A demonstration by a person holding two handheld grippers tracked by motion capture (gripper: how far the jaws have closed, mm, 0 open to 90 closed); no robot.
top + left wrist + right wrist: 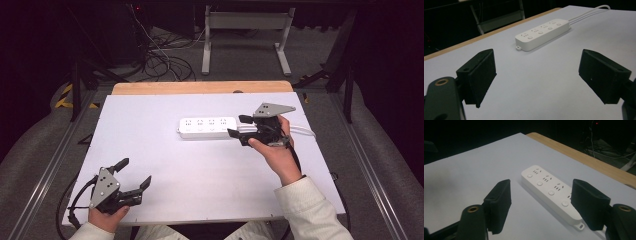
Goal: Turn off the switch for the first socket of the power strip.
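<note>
Strip: lay on white surface.
Right tongs: spread wide at strip's end, grasping nothing.
Left tongs: spread wide, empty, well apart.

Right gripper – jaws spread wide, nothing btwn them but table. White power strip lies flat on the white tabletop, running diagonally w/ four sockets and four round buttons, its near end just beside the right-hand jaw. Wooden table edge beyond – dark floor, cables behind.
</note>
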